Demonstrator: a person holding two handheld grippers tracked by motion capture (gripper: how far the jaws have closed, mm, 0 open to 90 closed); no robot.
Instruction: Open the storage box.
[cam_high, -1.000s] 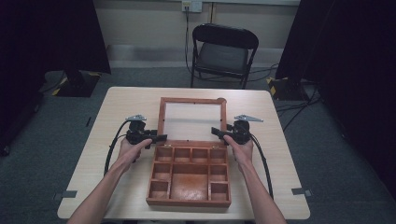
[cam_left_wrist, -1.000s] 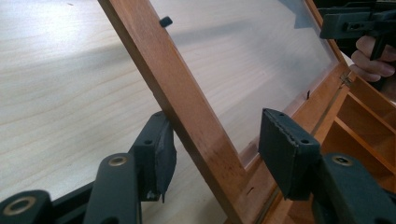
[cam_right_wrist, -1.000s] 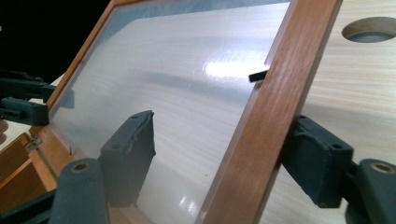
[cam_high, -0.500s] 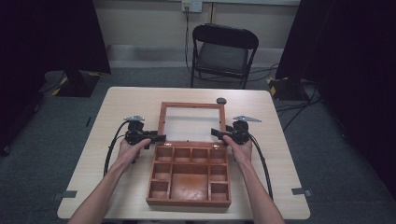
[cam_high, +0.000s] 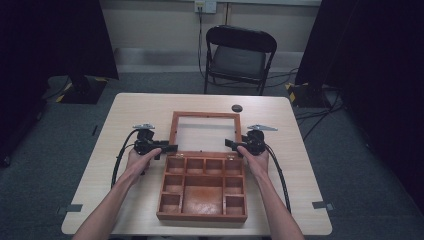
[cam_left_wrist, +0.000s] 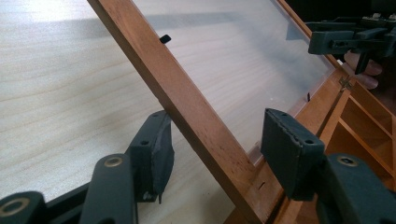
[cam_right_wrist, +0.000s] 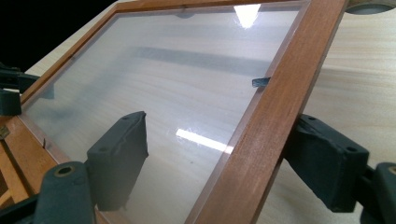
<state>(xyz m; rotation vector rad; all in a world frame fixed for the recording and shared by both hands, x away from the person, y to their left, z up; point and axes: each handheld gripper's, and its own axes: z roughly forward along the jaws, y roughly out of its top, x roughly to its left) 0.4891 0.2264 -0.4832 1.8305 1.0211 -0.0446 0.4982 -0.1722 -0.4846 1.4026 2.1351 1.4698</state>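
A: High view. Wooden compartment box (cam_high: 202, 187) sits at the centre of the table (cam_high: 125, 110), its glass-panelled lid (cam_high: 205, 131) swung right open toward the top of the frame, apparently lying back on the table. Left gripper (cam_high: 167, 148) is at the lid's left rail, right gripper (cam_high: 231, 144) at its right rail. Small dark round thing (cam_high: 236, 108) lies just past the lid's far edge.

B: Jaws?

A: Left gripper view: left gripper (cam_left_wrist: 215, 149) straddles the wooden rail (cam_left_wrist: 187, 102) with daylight between rail and both pads. Half open, gripping nothing. Right gripper view: right gripper (cam_right_wrist: 219, 163) straddles its rail (cam_right_wrist: 261, 126), one pad over the glass (cam_right_wrist: 154, 70), the other outside on the table side. Those jaws have just been opening; rail is between them but not clamped.

B: Risks?

A: My read: lid is free. If either hand pulls out sideways, a pad could catch the rail and drag the box or strain the hinges. The inner pad could also scrape the glass. Back straight out along the jaws.
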